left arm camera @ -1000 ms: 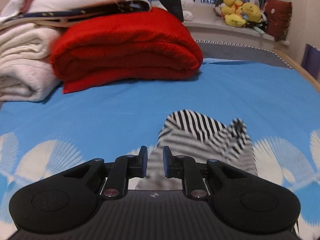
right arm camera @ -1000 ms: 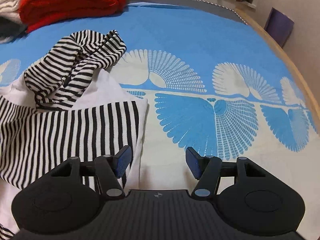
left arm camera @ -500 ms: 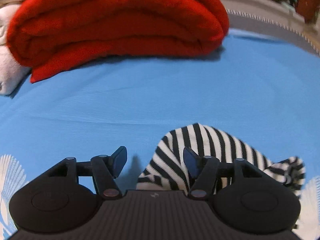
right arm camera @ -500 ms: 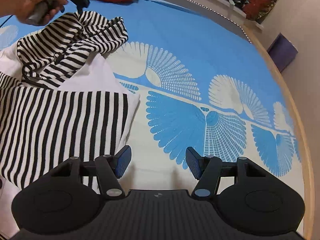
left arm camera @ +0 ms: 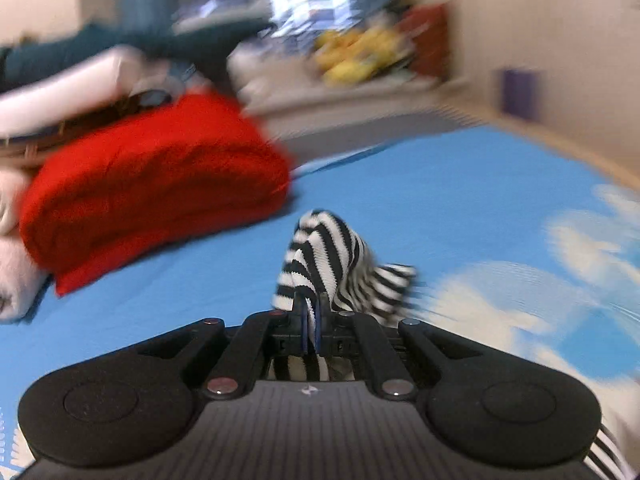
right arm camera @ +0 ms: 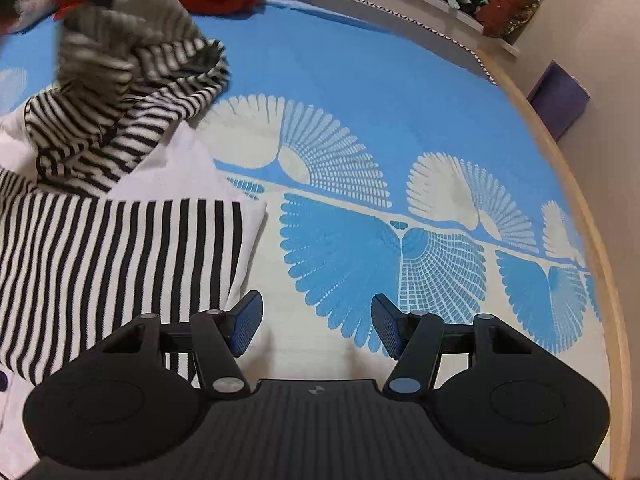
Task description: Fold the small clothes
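Bedsheet (right arm camera: 360, 80), blue with white fans, under striped garment (right arm camera: 120, 248).

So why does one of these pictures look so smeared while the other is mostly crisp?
Left wrist view: motion blur smears the red blanket and the shelf; only the left gripper, shut on the striped garment, stays sharp. Right wrist view: crisp, except the lifted striped cloth at top left; the fisheye bends the bed edge.

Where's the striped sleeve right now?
Pinched in the left tool, lifted above the blue sheet, right of the red blanket. The right view shows it top left.
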A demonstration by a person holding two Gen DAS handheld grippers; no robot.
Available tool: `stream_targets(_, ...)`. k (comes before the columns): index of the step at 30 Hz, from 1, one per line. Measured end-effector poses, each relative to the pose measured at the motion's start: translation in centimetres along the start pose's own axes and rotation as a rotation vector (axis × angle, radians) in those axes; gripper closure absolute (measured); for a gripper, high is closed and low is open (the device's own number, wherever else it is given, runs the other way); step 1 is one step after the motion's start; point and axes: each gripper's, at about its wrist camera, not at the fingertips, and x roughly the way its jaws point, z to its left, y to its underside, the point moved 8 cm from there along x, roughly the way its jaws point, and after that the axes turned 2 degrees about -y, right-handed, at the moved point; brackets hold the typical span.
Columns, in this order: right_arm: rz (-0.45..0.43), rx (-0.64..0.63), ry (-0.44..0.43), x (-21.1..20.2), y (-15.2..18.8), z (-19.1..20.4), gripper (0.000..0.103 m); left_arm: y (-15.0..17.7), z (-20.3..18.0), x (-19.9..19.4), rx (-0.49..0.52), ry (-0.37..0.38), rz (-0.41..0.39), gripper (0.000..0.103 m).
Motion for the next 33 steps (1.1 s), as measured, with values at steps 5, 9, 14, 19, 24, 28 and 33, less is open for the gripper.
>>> stream_targets(5, -0.035, 0.066, -0.01, -1.4, -0.4, -0.8, 0.041, 9.8, -4.5, -15.2, 0.172, 0.308, 0.136, 0.094)
stream_targets(9, -0.074, 0.158, -0.052, -2.5, -1.1, -1.2, 0.043, 14.6, -2.0, -20.1, 0.129, 0.242, 0.31, 0.086)
stream_targets(14, -0.076, 0.326, -0.205, -2.9, -1.3, -0.4, 0.055, 12.4, 3.1, -17.6, -0.319, 0.119, 0.3, 0.066)
stream_targets(19, 0.07, 0.434, -0.403, -0.7, 0.1, 2.5, 0.056, 18.5, 4.0, -9.6, -0.614, 0.032, 0.56, 0.067)
stream_targets(24, 0.192, 0.363, -0.477, 0.9, 1.8, 7.1, 0.052, 22.7, 3.8, -7.2, -0.717, 0.04, 0.665, 0.068)
stream_targets(28, 0.247, 0.267, -0.491, 1.3, 2.9, 10.0, 0.052, 23.7, 3.1, -6.5, -0.789, 0.069, 0.681, 0.067)
stream_targets(33, 0.266, 0.144, -0.438, 2.2, 4.1, 11.8, 0.055, 23.9, 1.7, -5.9, -0.746, 0.078, 0.696, 0.068)
